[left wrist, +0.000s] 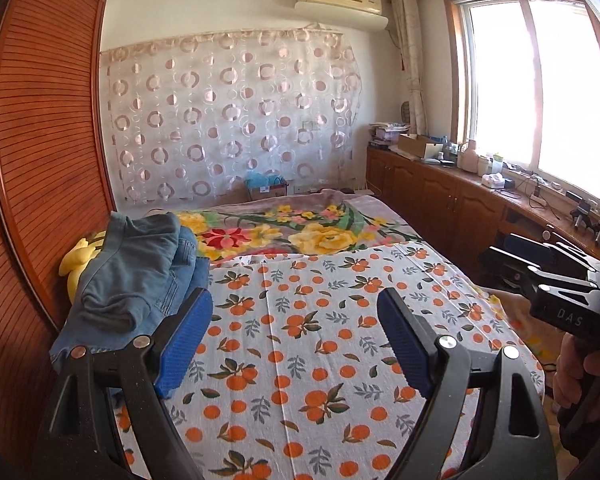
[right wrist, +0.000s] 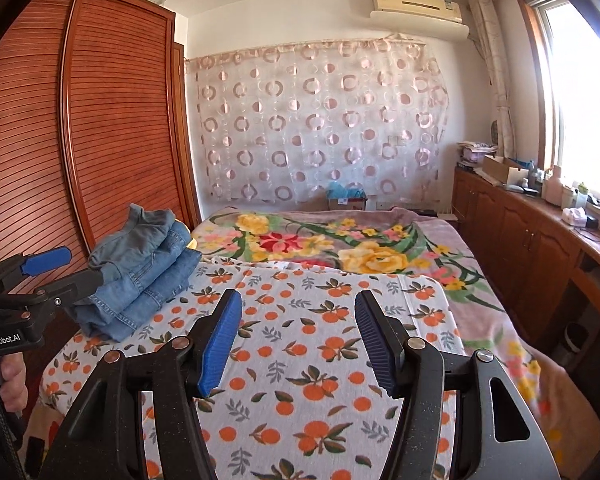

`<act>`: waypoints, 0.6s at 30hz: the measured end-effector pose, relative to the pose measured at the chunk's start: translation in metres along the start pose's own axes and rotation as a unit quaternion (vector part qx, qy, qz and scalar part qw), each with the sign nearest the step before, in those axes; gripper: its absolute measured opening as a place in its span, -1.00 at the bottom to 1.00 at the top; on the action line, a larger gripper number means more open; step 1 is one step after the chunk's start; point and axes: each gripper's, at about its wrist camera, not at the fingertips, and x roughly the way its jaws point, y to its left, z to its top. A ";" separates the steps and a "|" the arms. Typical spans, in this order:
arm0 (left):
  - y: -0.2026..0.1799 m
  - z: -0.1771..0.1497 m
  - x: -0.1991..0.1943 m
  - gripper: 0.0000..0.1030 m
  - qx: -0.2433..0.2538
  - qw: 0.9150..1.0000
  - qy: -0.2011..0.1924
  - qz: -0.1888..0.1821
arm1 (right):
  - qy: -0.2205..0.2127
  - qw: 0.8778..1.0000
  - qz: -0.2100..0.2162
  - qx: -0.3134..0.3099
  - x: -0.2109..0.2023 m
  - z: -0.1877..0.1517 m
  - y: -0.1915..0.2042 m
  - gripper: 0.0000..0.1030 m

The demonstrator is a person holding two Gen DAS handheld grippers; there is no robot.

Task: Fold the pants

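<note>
Both grippers, left gripper (left wrist: 296, 336) and right gripper (right wrist: 298, 340), hover released, holding nothing, over orange-print sheet (right wrist: 300, 320); folded jeans stack (right wrist: 140, 272) far left suggests folding done, next fetch another pair.

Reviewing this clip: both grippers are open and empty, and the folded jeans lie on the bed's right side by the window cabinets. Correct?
Not quite. The folded jeans lie on the bed's left side, by the wooden wardrobe, not by the window cabinets; the right wrist view shows it. The left gripper and right gripper are indeed open and empty.

Folded denim pants (left wrist: 140, 268) are lying stacked on the orange-print bed (left wrist: 320, 360). The left gripper (left wrist: 296, 336) is hovering beside them, jaws apart and empty.
</note>
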 end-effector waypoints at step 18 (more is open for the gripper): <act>-0.001 -0.025 -0.040 0.65 -0.005 1.000 -0.004 0.008 | -0.008 1.000 -0.010 0.005 -0.043 -0.027 0.003 0.18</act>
